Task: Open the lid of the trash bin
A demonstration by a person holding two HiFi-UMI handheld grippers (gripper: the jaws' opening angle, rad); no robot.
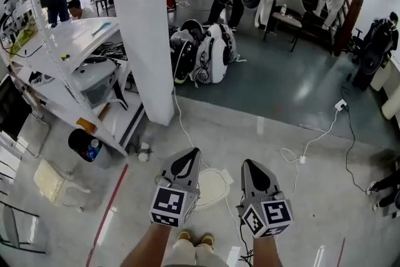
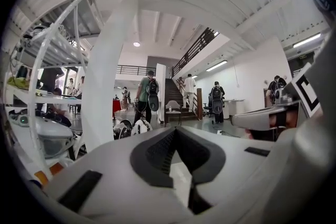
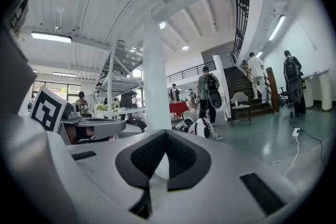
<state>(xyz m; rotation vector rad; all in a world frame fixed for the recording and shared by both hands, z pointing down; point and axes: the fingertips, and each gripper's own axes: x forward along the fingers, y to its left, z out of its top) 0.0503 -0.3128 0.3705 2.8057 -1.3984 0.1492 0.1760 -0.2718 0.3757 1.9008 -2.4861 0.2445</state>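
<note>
A white bin with a rounded white lid (image 1: 213, 188) stands on the floor just ahead of the person's feet, and its lid lies down flat. My left gripper (image 1: 189, 156) hangs above the lid's left edge with its jaws together and nothing in them. Over the lid's right side, my right gripper (image 1: 249, 166) is also shut and holds nothing. In the left gripper view the left gripper (image 2: 176, 134) points level across the room, not down at the bin. The right gripper (image 3: 167, 136) in its own view does the same. Neither gripper touches the lid.
A white pillar (image 1: 150, 34) rises just beyond the bin. A white shelf rack (image 1: 69, 65) and an open black bin (image 1: 85, 145) stand at the left. White cables (image 1: 306, 150) trail over the floor on the right. Backpacks (image 1: 209, 53) lie behind the pillar, and people stand farther back.
</note>
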